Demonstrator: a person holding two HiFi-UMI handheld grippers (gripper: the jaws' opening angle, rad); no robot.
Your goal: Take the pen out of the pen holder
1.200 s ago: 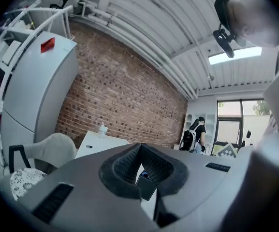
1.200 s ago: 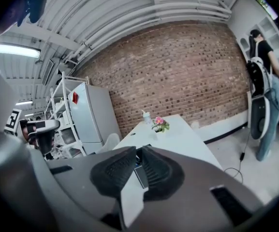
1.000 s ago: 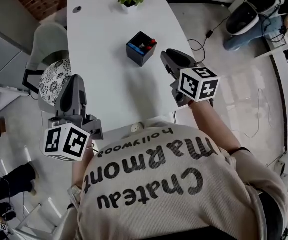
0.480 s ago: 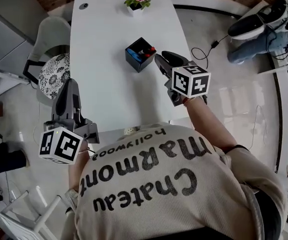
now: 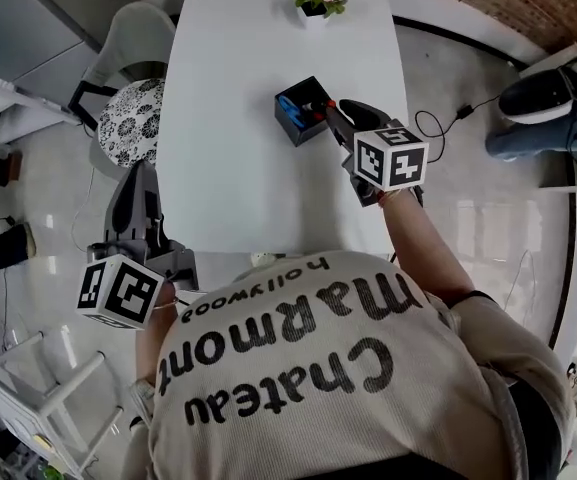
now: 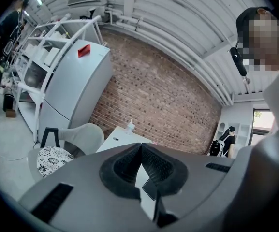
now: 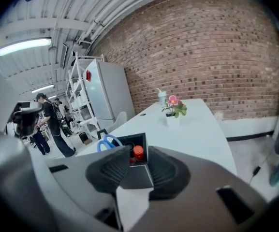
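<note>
Beside the pen holder [image 5: 294, 118] at the table's [image 5: 238, 178] right, my right gripper [image 5: 334, 111], jaws just opened and empty, aims for the pen [image 7: 138, 152]; my left gripper [image 5: 139, 180] idles closed.

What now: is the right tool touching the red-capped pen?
Apart. Right gripper view: the right tool has just been opening, nothing between its jaws; the pen sits beyond their tips, red cap up, inside the pen holder.
</note>
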